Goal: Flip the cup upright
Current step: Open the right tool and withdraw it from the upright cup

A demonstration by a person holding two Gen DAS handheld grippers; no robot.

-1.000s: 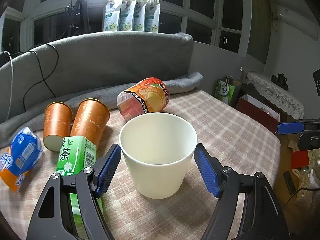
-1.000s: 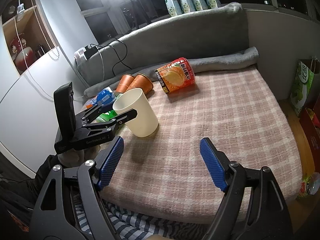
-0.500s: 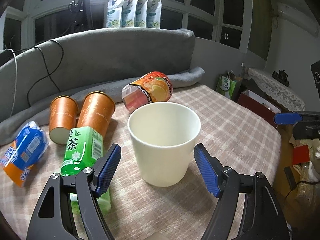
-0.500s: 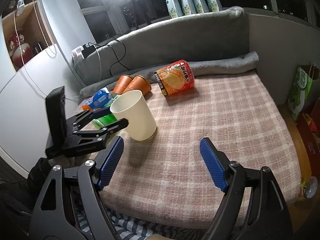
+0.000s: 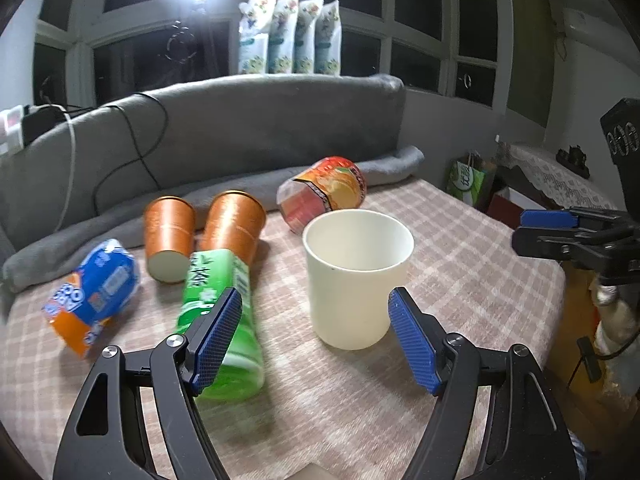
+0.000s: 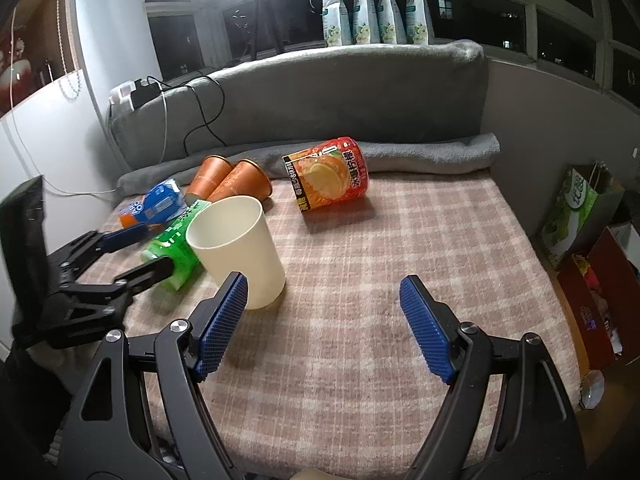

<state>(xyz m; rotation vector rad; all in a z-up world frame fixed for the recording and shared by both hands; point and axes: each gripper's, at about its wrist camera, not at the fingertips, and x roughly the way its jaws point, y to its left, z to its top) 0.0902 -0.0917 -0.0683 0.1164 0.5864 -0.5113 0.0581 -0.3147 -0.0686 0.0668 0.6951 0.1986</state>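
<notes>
A cream paper cup (image 5: 356, 276) stands upright, mouth up, on the pink plaid cloth (image 5: 472, 264); it also shows in the right wrist view (image 6: 236, 250). My left gripper (image 5: 316, 338) is open and empty, its blue pads just short of the cup, apart from it. In the right wrist view the left gripper (image 6: 132, 252) sits left of the cup. My right gripper (image 6: 320, 326) is open and empty, above the cloth to the right of the cup.
Two orange cups (image 5: 200, 232) lie on their sides behind. A green tea bottle (image 5: 218, 316), a blue-orange snack pack (image 5: 92, 296) and an orange-red canister (image 5: 324, 192) lie on the cloth. A grey sofa back (image 5: 240, 124) rises behind. Bags and boxes (image 6: 576, 208) stand at right.
My left gripper has drawn back from the cup, which now stands farther ahead of the pads. The right gripper's view has shifted closer to the table; its jaws stay open.
</notes>
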